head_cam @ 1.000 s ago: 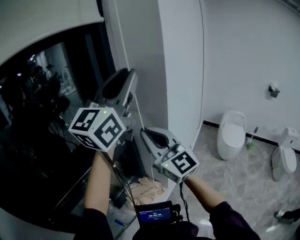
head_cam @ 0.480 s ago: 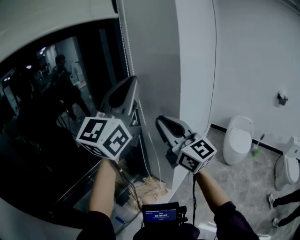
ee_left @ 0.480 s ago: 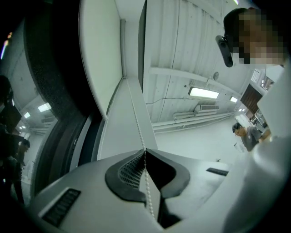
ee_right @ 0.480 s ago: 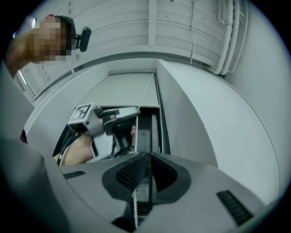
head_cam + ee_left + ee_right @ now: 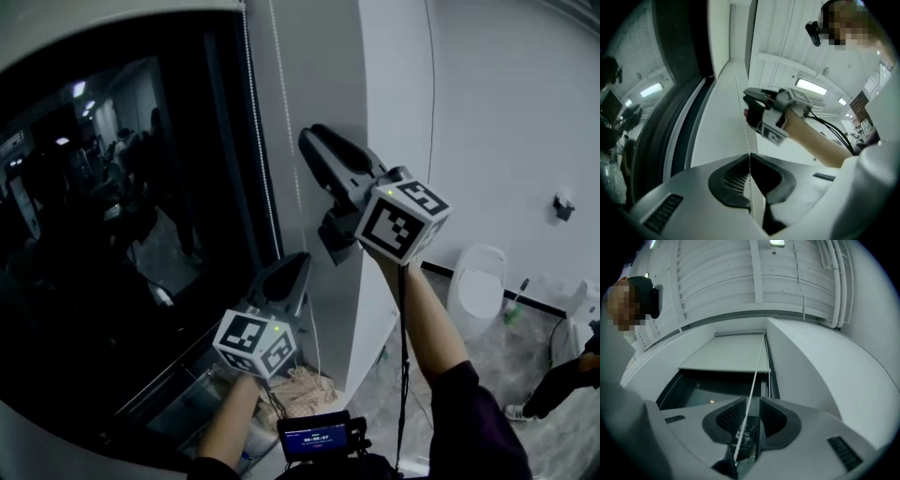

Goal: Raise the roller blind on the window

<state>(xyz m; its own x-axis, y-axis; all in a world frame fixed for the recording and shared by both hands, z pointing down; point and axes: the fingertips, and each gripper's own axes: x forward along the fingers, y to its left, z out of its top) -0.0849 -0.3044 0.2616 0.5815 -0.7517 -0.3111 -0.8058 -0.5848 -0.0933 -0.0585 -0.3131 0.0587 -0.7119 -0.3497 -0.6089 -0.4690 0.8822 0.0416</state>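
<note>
A white roller blind (image 5: pixel 724 355) covers the top of a dark window (image 5: pixel 122 244). Its bead chain (image 5: pixel 286 103) hangs down the white pillar beside the frame. My left gripper (image 5: pixel 298 259) is low, pointing up, shut on the bead chain (image 5: pixel 743 119), which is pinched at its tips (image 5: pixel 750 154). My right gripper (image 5: pixel 311 137) is high on the chain, above the left one. Its jaws have just been opening. They stand a little apart, and the chain (image 5: pixel 757 369) runs loose through the gap of my right gripper (image 5: pixel 752 401).
A white pillar (image 5: pixel 328 216) stands right of the window. Two toilets (image 5: pixel 476 281) (image 5: pixel 574 314) and a green brush (image 5: pixel 511 307) line the far wall. A person's leg (image 5: pixel 553 380) is at the right. A cloth heap (image 5: pixel 300 386) and a small screen (image 5: pixel 314 436) are below.
The left gripper closed on the chain and dropped low with it. The right gripper let go and rose well above the left. The blind's lower edge sits higher.
</note>
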